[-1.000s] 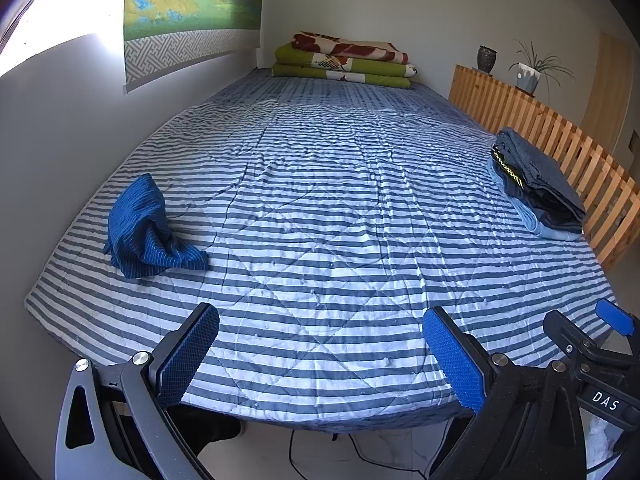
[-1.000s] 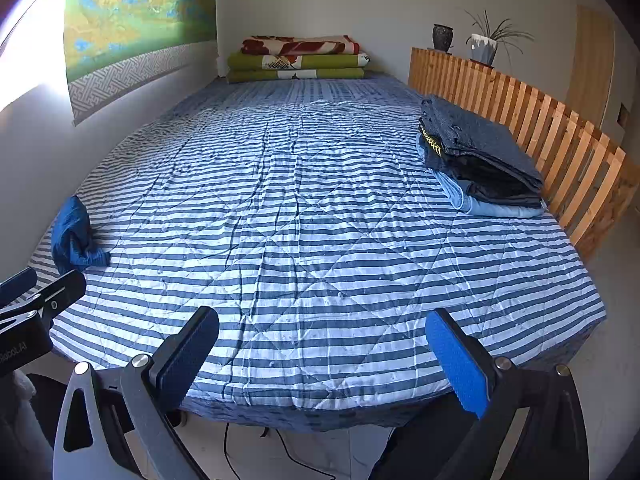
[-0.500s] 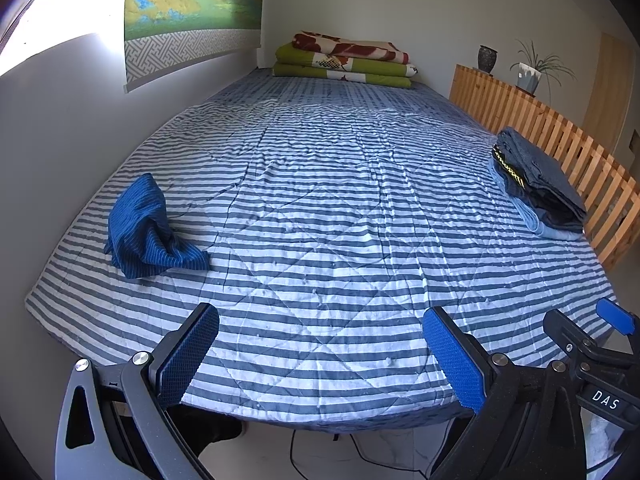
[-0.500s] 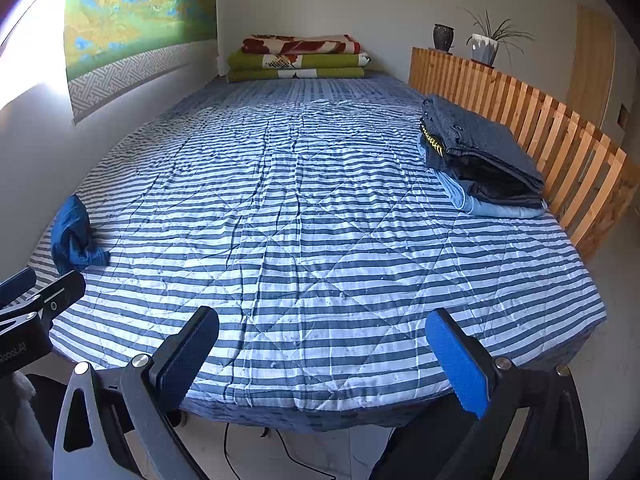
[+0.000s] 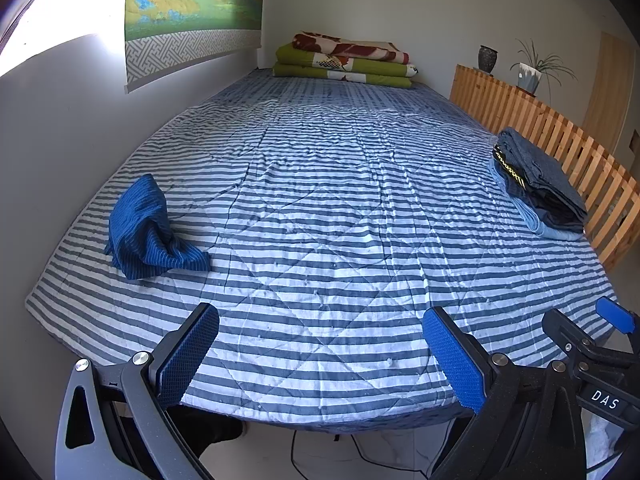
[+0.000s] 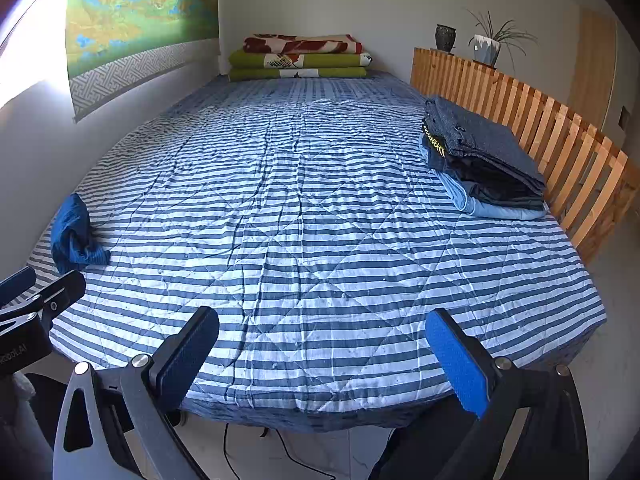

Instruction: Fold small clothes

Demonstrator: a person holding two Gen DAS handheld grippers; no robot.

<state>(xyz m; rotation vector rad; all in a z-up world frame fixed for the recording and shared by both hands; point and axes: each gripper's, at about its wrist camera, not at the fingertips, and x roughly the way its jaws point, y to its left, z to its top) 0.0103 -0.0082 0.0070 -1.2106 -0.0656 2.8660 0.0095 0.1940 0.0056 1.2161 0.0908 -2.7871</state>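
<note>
Over the near edge of the striped bed [image 5: 320, 216], from the left wrist view: hovering with the left gripper [image 5: 320, 352], jaws spread wide and holding nothing. Lying crumpled toward the left side of the bed, the small blue ribbed garment [image 5: 144, 232], well apart from the blue pads. Sitting by the right edge, beside the wooden slatted rail [image 5: 560, 140], a folded stack of dark clothes [image 5: 540, 188] on a pale blue piece. Resting at the far end against the wall, green and red folded blankets [image 5: 344, 62]. Hanging on the left wall, a green landscape scroll [image 5: 192, 4]; standing on the ledge behind the rail, a dark vase [image 5: 488, 58] and a potted plant [image 5: 532, 70]. Poking in at lower right, part of the right gripper [image 5: 592, 344].

Switching to the right wrist view: hanging over the foot of the bed [image 6: 320, 220] with the right gripper [image 6: 322, 354], jaws gaping wide too, gripping nothing. Showing far off to the left now, the blue garment [image 6: 74, 236], bunched near the bed's left edge. Sitting closer on the right, the folded stack [image 6: 484, 160], just beside the rail [image 6: 540, 120]. Peeking in at the left margin, a bit of the left gripper [image 6: 36, 300], too little visible there to judge its opening.
</note>
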